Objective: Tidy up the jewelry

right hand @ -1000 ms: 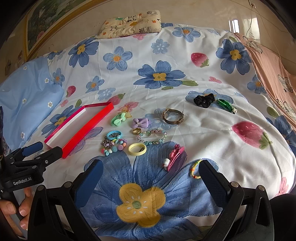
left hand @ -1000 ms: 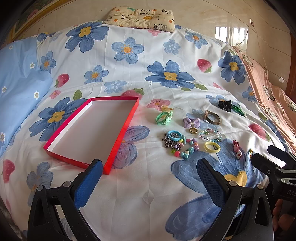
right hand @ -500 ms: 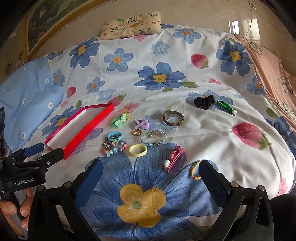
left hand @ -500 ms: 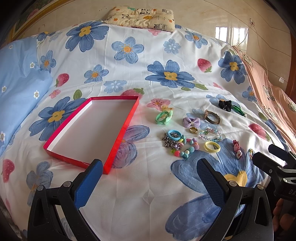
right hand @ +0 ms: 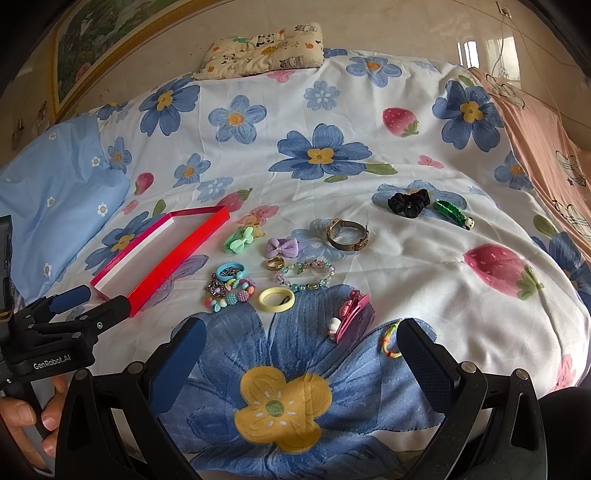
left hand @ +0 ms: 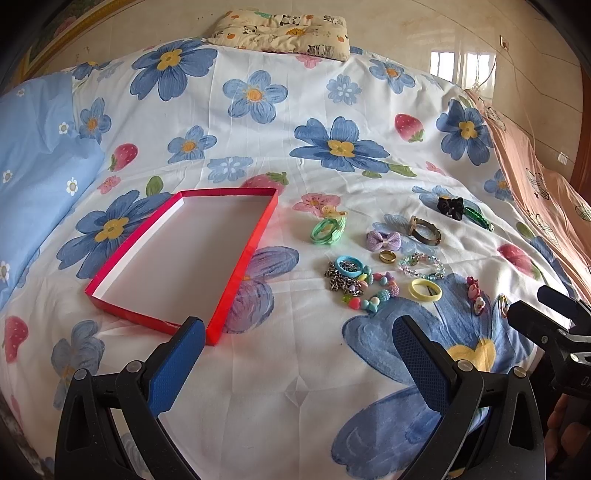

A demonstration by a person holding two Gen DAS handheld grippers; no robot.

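An empty red box (left hand: 184,266) (right hand: 159,258) lies on the floral bedsheet at left. To its right lie several pieces: a green bow (left hand: 328,229), a purple bow (right hand: 282,247), a gold ring (right hand: 276,263), a metal bracelet (right hand: 347,233), a bead bracelet (right hand: 306,275), a yellow ring (right hand: 276,300), a colourful bead cluster (left hand: 354,282), a pink clip (right hand: 349,319) and a black scrunchie (right hand: 408,202). My left gripper (left hand: 295,354) is open and empty, near the box's front corner. My right gripper (right hand: 301,354) is open and empty, just in front of the pink clip.
A small patterned pillow (left hand: 284,29) lies at the far edge of the bed. A blue pillow (left hand: 33,177) is at left and a peach blanket (right hand: 535,140) at right. A green clip (right hand: 452,214) lies beside the scrunchie. A small yellow-orange band (right hand: 389,341) lies by my right finger.
The right gripper has edged slightly forward toward the jewelry. The left gripper has barely moved. Nothing was picked up.
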